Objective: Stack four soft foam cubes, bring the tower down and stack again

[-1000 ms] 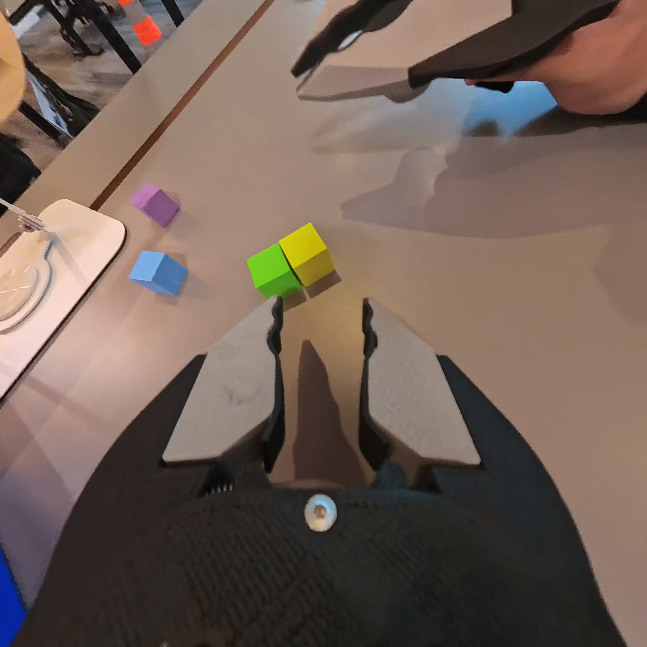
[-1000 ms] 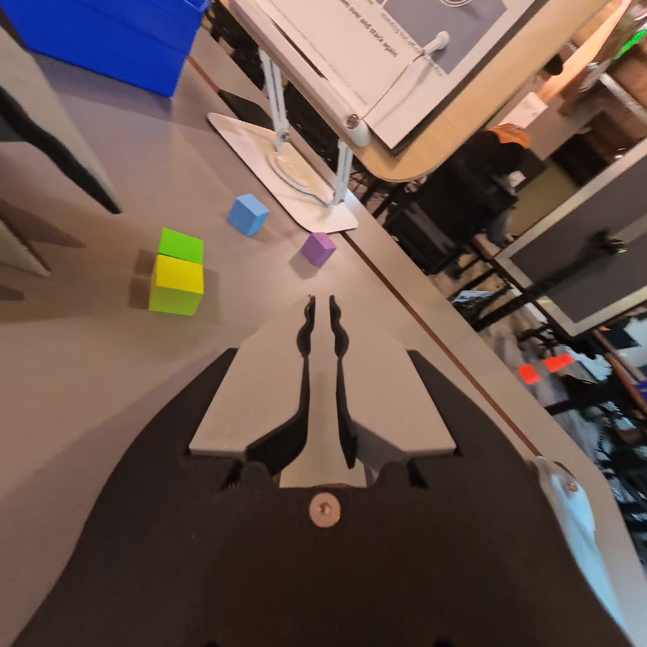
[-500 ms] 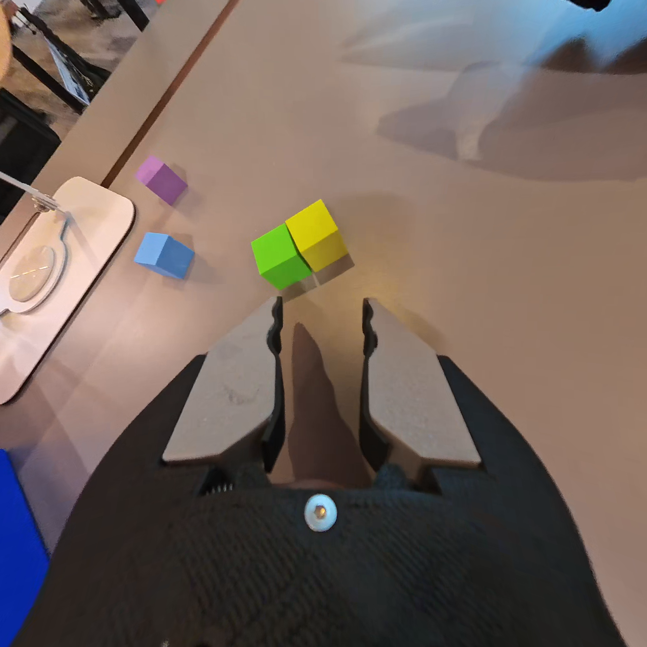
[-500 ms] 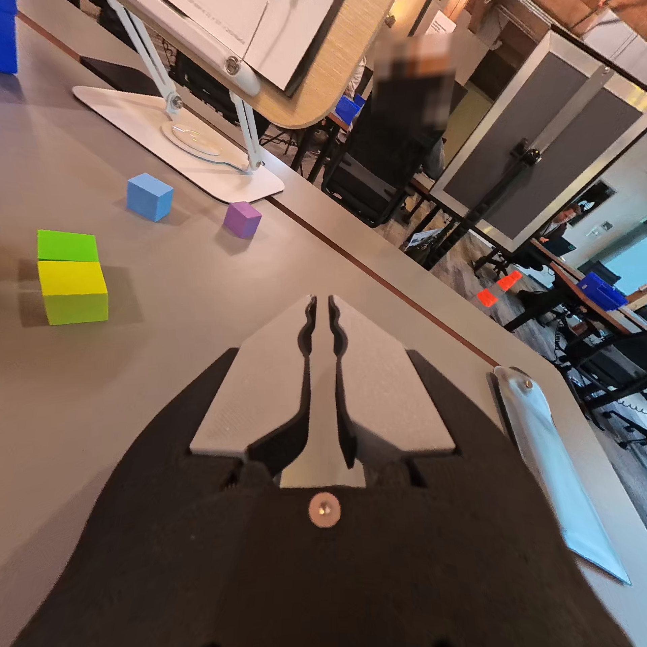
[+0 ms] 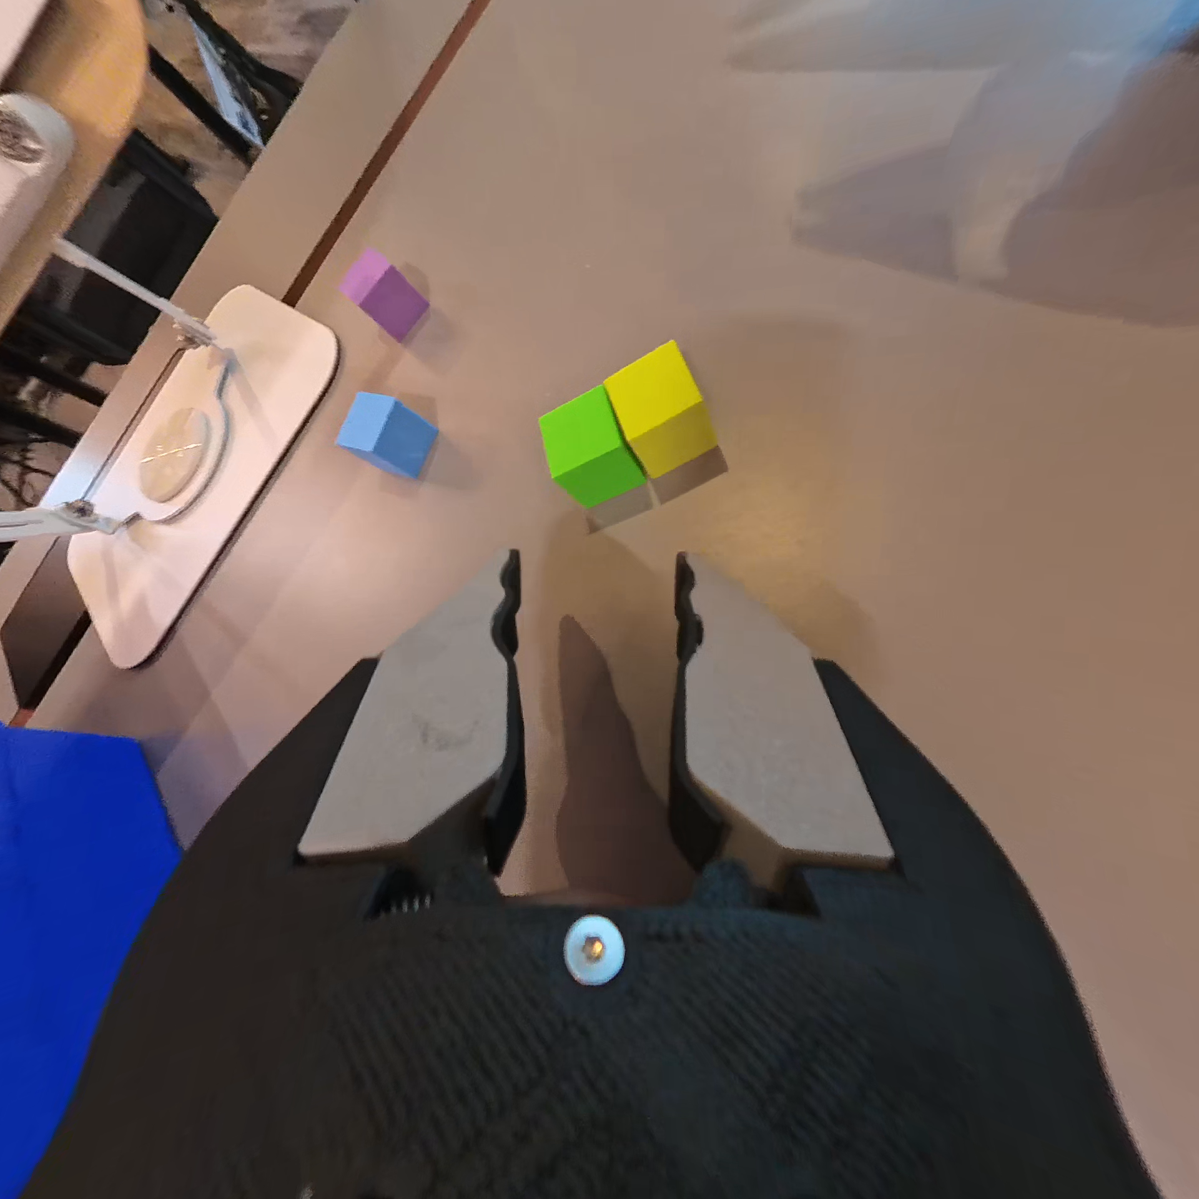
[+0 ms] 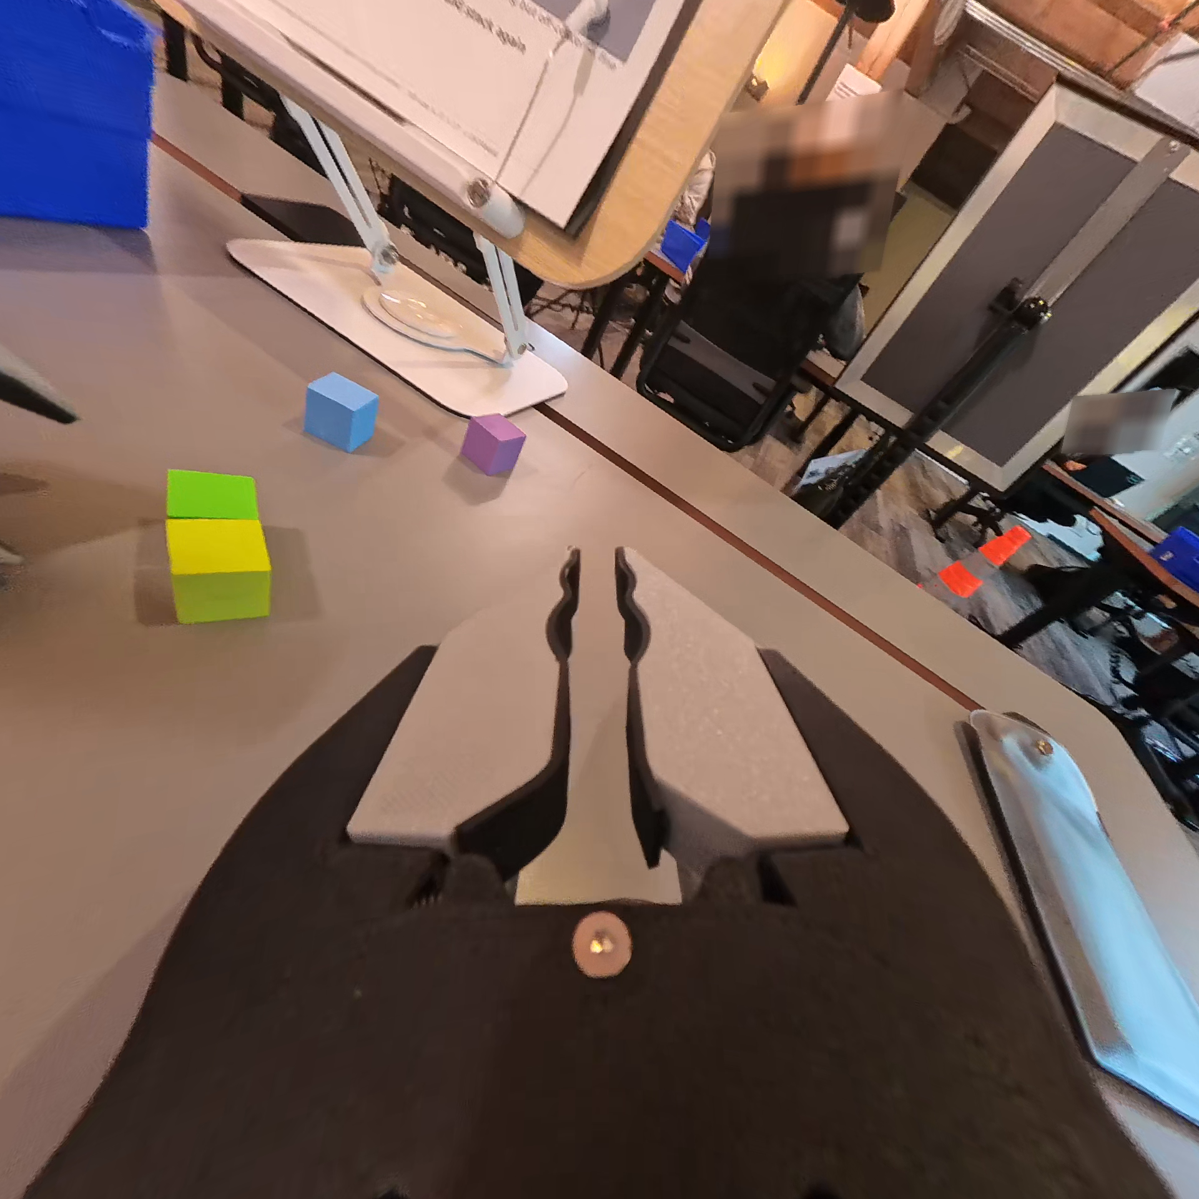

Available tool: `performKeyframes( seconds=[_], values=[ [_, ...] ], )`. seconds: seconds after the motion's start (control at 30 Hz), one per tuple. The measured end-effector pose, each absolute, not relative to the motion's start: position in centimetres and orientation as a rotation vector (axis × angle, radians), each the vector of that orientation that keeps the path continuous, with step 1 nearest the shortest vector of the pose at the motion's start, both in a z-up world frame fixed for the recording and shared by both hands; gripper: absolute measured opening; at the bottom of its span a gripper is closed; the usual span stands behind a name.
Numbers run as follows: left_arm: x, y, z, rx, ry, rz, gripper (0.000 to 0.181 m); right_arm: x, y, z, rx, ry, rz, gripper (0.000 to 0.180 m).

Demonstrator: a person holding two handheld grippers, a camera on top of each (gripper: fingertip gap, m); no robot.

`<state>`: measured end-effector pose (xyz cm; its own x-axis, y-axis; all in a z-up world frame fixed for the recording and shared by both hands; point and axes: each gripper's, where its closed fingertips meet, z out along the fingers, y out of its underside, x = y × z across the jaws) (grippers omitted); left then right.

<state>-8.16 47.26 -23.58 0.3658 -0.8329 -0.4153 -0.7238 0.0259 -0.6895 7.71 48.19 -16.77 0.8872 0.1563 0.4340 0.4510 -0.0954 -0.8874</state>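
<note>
— Green cube (image 5: pixel 587 444) and yellow cube (image 5: pixel 658 405)?
— Touching on the bench (image 5: pixel 908 584); blue cube (image 5: pixel 387 433) and purple cube (image 5: pixel 384 293) apart.
— Tongs?
— Left tongs (image 5: pixel 595 571) gape, empty; right tongs (image 6: pixel 595 564) nearly closed, empty.

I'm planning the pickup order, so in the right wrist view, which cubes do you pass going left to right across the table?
Yellow cube with the green cube touching behind it, sharing the leftmost spot → blue cube → purple cube.

White lamp base (image 5: pixel 214 454) on table (image 5: pixel 843 584); blue bin (image 6: pixel 65 110) (far corner).
</note>
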Motion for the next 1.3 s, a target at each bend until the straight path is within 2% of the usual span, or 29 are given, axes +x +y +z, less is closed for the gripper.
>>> performKeyframes(
  seconds=[0.43, 0.5, 0.6, 0.8, 1.0, 1.3],
  values=[
    [-10.8, 49.5, -23.8, -1.829, 1.255, -0.11, 0.046, 1.8, 45.9, -16.5, -1.632, -0.59, 0.341, 0.013],
    [-10.8, 49.3, -23.7, -1.844, 1.234, -0.159, 0.047, 1.3, 45.5, -16.0, -1.632, -0.601, 0.382, 0.016],
    [-10.7, 49.1, -22.9, -1.856, 1.186, -0.234, 0.049, 0.9, 45.2, -15.1, -1.627, -0.565, 0.453, 0.03],
    [-10.8, 49.2, -21.9, -1.837, 1.109, -0.295, 0.049, -0.1, 45.3, -15.2, -1.669, -0.582, 0.494, 0.03],
    [-11.1, 49.5, -22.8, -1.876, 1.114, -0.278, 0.05, -1.4, 45.3, -18.4, -1.885, -0.616, 0.552, 0.041],
    [-11.1, 49.4, -23.4, -1.896, 1.132, -0.256, 0.05, -1.3, 45.6, -19.8, -2.005, -0.546, 0.598, 0.056]
  ],
)
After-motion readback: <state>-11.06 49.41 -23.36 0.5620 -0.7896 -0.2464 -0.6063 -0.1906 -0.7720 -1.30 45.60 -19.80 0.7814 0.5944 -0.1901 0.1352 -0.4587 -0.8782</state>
